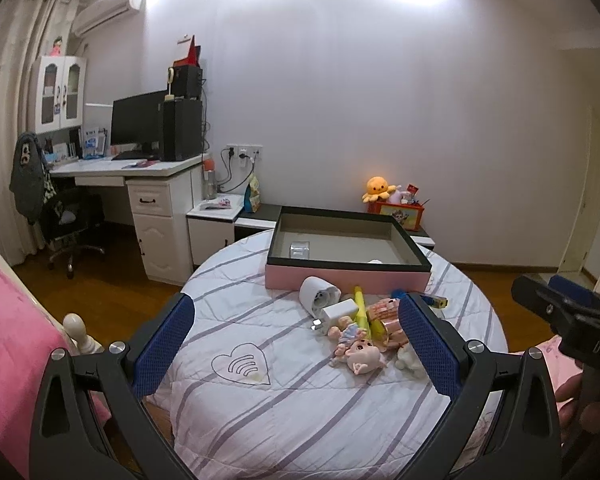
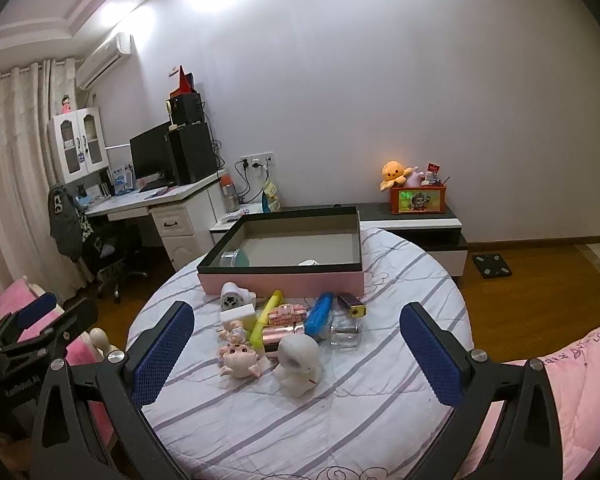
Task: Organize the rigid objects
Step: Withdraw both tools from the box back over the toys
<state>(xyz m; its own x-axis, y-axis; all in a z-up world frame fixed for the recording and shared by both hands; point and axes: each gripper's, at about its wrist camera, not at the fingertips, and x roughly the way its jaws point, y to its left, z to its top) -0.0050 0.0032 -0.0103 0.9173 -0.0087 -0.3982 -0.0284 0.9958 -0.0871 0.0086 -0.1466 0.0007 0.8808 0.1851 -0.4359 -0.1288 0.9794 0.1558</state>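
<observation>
Both grippers' fingers spread, empty: left gripper (image 1: 296, 344), right gripper (image 2: 296, 348); toys (image 2: 276, 328) lie beyond the fingertips, box (image 2: 284, 276) behind.

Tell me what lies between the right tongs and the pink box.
In the right wrist view, a toy pile lies between the right tongs and the pink box.

Left tool (image 1: 296, 340) jaws wide, right tool (image 2: 296, 344) wide, both empty

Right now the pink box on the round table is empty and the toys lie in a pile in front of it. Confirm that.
Not quite: the pink box is not empty. The right wrist view shows a clear round container and a small white item inside. The toys do lie piled before it on the round table.
</observation>
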